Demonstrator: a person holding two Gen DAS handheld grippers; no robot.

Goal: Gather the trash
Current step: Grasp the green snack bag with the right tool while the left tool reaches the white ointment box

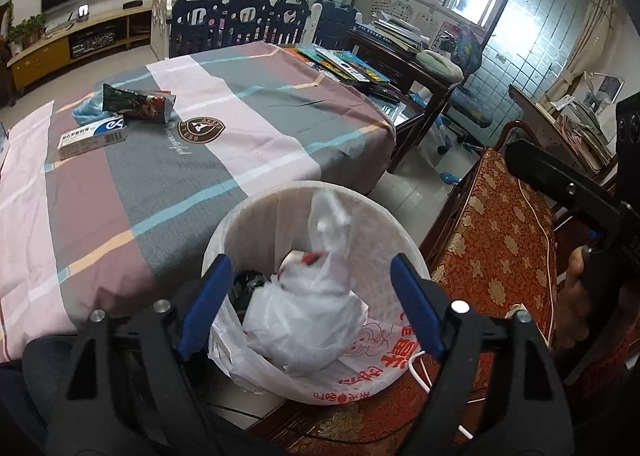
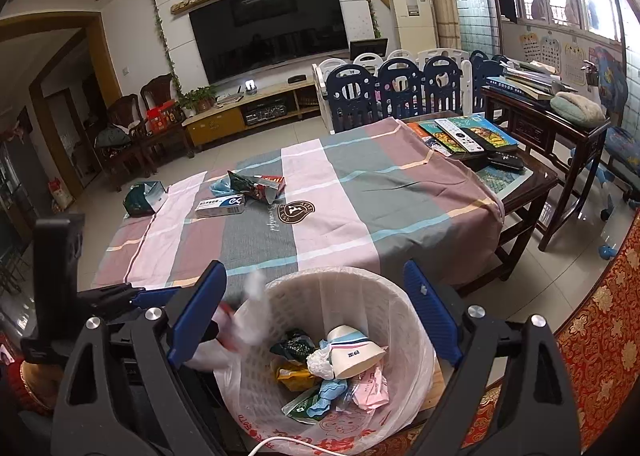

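A white lined waste basket (image 1: 248, 216) (image 2: 360, 284) stands by the table's near edge, holding a white plastic bag (image 1: 316, 316), a paper cup (image 2: 354, 350) and wrappers. My left gripper (image 1: 312, 308) is open over the basket, empty. My right gripper (image 2: 316, 316) is open above the basket, empty; a blurred white bag (image 2: 250, 316) hangs at the basket's left rim. On the striped tablecloth lie a white-blue box (image 1: 94, 138) (image 2: 221, 206), a dark snack wrapper (image 1: 138, 102) (image 2: 256, 184), a blue crumpled bag (image 1: 86, 110) (image 2: 220, 187) and a green tissue pack (image 2: 142, 198).
Books and remote controls (image 2: 464, 136) lie at the table's far right. A red patterned cushioned bench (image 1: 496, 240) is to the right with a white cable (image 1: 536, 216). Dark wooden side table (image 2: 548, 112), blue playpen fence (image 2: 400, 88) and TV stand (image 2: 248, 112) stand beyond.
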